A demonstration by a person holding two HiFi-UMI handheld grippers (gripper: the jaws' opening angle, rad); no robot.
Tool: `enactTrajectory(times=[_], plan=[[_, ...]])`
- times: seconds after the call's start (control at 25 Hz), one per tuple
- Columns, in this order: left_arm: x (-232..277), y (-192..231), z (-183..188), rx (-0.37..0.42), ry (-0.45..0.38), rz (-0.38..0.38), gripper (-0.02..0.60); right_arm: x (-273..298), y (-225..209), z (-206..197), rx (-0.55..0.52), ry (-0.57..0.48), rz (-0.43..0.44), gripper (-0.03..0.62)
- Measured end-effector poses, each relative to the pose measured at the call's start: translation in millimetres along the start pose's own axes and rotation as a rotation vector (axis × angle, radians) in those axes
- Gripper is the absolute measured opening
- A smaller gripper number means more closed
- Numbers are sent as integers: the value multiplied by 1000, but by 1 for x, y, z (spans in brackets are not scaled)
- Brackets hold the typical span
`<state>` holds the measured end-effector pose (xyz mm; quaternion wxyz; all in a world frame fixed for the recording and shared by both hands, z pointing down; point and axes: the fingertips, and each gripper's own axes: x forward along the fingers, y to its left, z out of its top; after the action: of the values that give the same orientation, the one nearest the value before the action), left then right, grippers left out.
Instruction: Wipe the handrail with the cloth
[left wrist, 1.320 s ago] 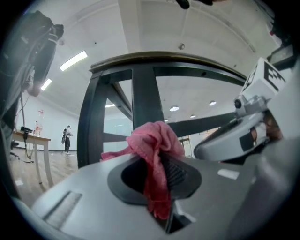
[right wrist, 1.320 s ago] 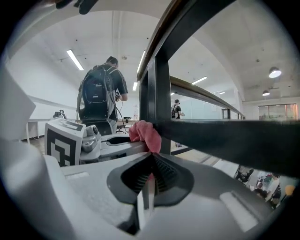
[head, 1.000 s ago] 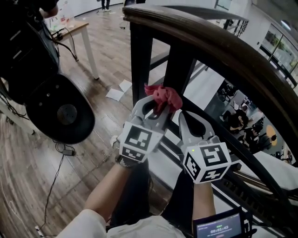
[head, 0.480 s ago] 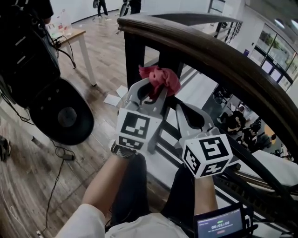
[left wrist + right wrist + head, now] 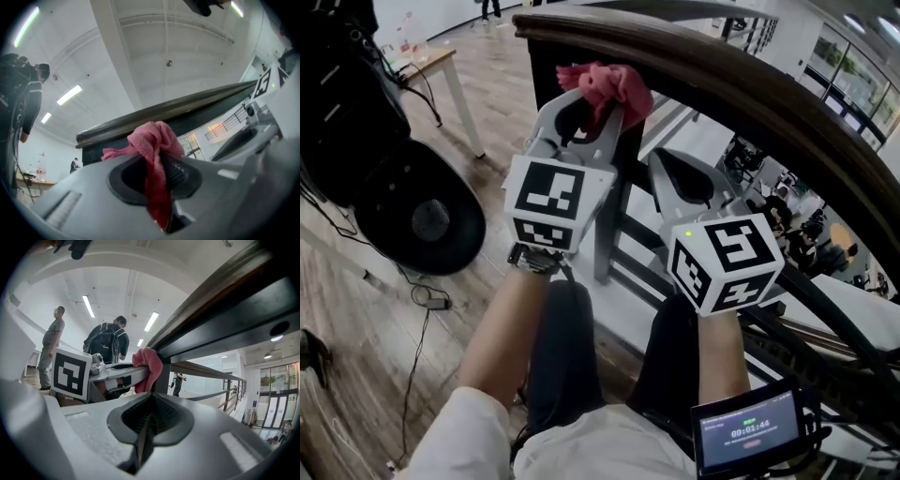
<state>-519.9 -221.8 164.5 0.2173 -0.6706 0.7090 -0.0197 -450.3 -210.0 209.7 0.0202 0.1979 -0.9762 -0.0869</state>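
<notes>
**Ana:** Fingers [image 5: 89, 192] on the left gripper [image 5: 586, 105], how do they stand?

**Ben:** Pressed together on the cloth [image 5: 607, 82]. A red wad bulges past the tips, and a tail runs down between the pads. It sits at the far left, just under the end of the handrail [image 5: 741, 89]. Whether it touches the wood I cannot tell.

**Ana:** And the right gripper [image 5: 673, 169]?

**Ben:** Closed on nothing. Its own view shows the pads meeting with no gap and nothing caught between them. It hangs just right of the left one, a little nearer, below the rail.

**Ana:** So how should the wipe go?

**Ben:** My judgement is to lift the wad onto the rail's top face and press until cloth, not plastic, bears on the wood. Then draw it rightward along the curve in one long, even stroke. Only a thin tail is pinched, so I would keep the squeeze firm, because drag could tug it free. The right gripper should stay low, out of the path.

**Ana:** Count them for me.

**Ben:** Two grippers, one cloth, one handrail.
</notes>
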Motion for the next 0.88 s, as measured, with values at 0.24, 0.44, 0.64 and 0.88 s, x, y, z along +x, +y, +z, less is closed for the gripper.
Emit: enactTrajectory(times=[0.24, 0.44, 0.64, 0.88], plan=[[-4, -11, -11, -12, -18, -24, 74, 7, 4, -13, 26, 16, 6, 3], [-9, -29, -38, -11, 12, -46, 74, 9, 1, -36, 53, 37, 5, 3], [-18, -33, -72, -42, 50, -44, 74, 12, 5, -55, 66, 61, 16, 3], [-30, -38, -103, -78, 88, -58, 74, 12, 12, -74, 70, 91, 7, 2]])
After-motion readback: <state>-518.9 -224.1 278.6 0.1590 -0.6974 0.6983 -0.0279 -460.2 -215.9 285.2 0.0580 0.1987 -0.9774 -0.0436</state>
